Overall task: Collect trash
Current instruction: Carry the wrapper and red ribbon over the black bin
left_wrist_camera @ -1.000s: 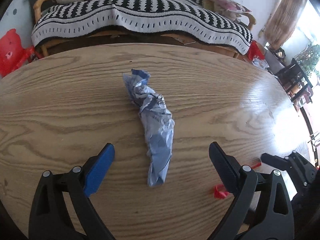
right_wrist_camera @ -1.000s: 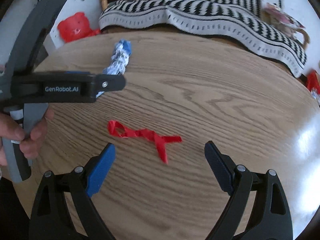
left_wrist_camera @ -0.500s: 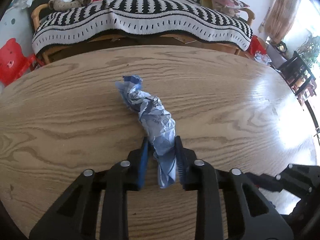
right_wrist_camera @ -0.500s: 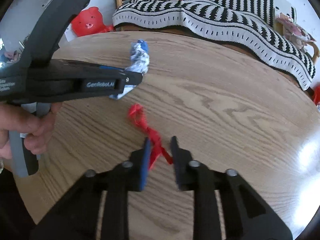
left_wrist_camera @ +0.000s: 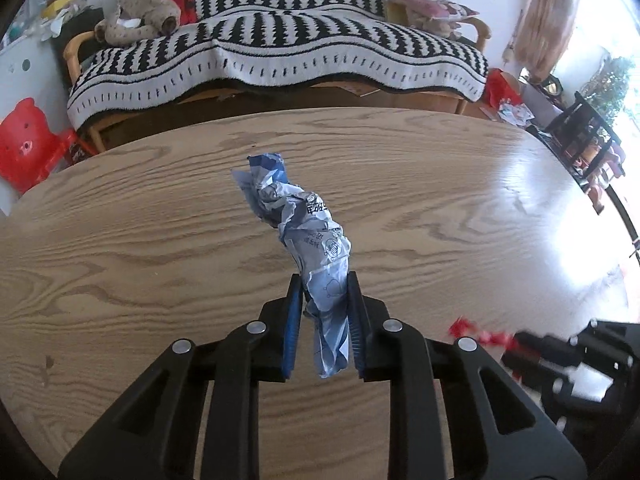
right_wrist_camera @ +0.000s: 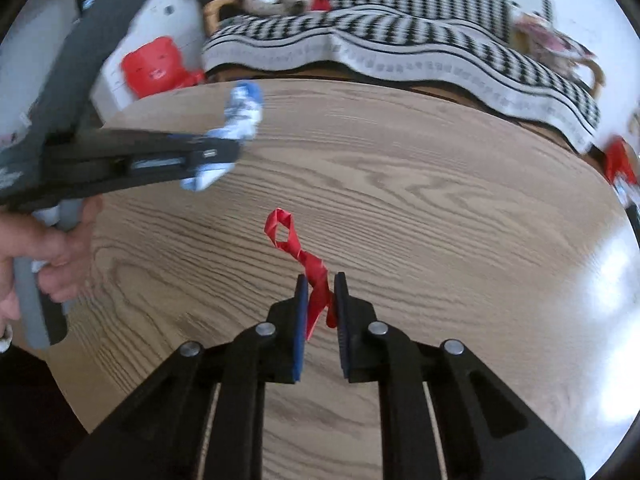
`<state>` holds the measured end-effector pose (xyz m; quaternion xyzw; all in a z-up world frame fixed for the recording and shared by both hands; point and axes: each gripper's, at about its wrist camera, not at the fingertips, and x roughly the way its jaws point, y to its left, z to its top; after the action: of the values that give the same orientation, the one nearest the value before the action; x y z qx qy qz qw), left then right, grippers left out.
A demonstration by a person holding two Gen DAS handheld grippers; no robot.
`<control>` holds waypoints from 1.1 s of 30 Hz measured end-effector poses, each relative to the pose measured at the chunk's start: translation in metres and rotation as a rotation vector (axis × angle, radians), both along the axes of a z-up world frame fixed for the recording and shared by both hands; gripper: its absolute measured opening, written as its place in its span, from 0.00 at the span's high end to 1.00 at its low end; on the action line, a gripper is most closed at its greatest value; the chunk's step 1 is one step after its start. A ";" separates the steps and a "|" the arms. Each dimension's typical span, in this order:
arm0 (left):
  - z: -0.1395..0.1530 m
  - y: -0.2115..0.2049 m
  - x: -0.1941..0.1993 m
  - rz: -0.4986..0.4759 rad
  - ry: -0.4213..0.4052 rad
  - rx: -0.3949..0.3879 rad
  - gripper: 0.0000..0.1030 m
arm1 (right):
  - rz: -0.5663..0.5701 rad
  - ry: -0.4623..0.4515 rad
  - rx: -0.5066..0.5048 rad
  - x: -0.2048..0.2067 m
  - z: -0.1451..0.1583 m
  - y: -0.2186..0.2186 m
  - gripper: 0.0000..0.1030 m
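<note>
Both claws have closed since the earlier frames, when they stood wide over the litter; their jaws have just been closing, each with a piece of trash between them. From the left wrist, the left claw (left_wrist_camera: 322, 330) is clenched on the near end of a crumpled blue-and-white wrapper (left_wrist_camera: 304, 236), whose far end juts out over the middle of the wooden counter (left_wrist_camera: 120, 240). Small print and a round emblem show on its creased face, too small to read. At the lower right edge of this view only a blurred red scrap and dark gripper parts appear.

The right wrist shows that scrap plainly: a red ribbon (right_wrist_camera: 304, 260), twisted with a loop at its far end, pinched at its near end by the right claw (right_wrist_camera: 321, 320). To the left, a hand (right_wrist_camera: 52, 248) grips the grey handle of the other gripper, seen side-on with the wrapper sticking out both sides; the label on its body is blurred.

Beyond the counter's far edge stands a bench under a black-and-white patterned blanket (left_wrist_camera: 280, 52), with a red bear-shaped stool (left_wrist_camera: 24, 144) at left.
</note>
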<state>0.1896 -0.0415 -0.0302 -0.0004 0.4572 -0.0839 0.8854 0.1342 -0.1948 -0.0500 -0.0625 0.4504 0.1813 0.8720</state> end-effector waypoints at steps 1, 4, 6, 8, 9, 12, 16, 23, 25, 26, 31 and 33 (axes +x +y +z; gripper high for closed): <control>0.002 -0.004 -0.004 -0.009 -0.003 0.000 0.80 | -0.027 -0.003 0.001 -0.003 0.002 -0.009 0.87; 0.011 -0.022 -0.019 -0.049 -0.018 0.003 0.80 | -0.113 -0.019 -0.007 -0.013 0.010 -0.040 0.87; 0.017 -0.040 -0.030 -0.084 -0.028 0.001 0.80 | -0.180 -0.022 0.005 -0.021 0.015 -0.068 0.87; 0.023 -0.064 -0.042 -0.124 -0.040 -0.007 0.80 | -0.241 -0.028 0.017 -0.032 0.021 -0.096 0.87; 0.025 -0.075 -0.047 -0.142 -0.046 -0.010 0.80 | -0.272 -0.030 0.022 -0.038 0.023 -0.110 0.87; 0.031 -0.117 -0.067 -0.209 -0.061 -0.030 0.80 | -0.359 -0.040 0.026 -0.058 0.030 -0.153 0.87; 0.032 -0.181 -0.095 -0.324 -0.071 -0.056 0.80 | -0.484 -0.050 0.035 -0.097 0.038 -0.217 0.87; 0.023 -0.268 -0.139 -0.506 -0.059 -0.096 0.80 | -0.669 -0.082 0.056 -0.169 0.052 -0.315 0.87; 0.020 -0.290 -0.152 -0.560 -0.058 -0.115 0.80 | -0.714 -0.088 0.065 -0.191 0.053 -0.338 0.87; 0.018 -0.301 -0.159 -0.584 -0.056 -0.124 0.80 | -0.735 -0.091 0.067 -0.203 0.053 -0.349 0.87; 0.011 -0.350 -0.193 -0.701 -0.049 -0.170 0.80 | -0.827 -0.082 0.096 -0.252 0.049 -0.392 0.86; 0.007 -0.365 -0.206 -0.739 -0.045 -0.175 0.80 | -0.852 -0.078 0.110 -0.267 0.046 -0.404 0.86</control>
<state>-0.0164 -0.4066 -0.0229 0.0906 0.3981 -0.4363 0.8018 -0.1324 -0.5989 -0.0042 0.1689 0.3923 -0.1739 0.8873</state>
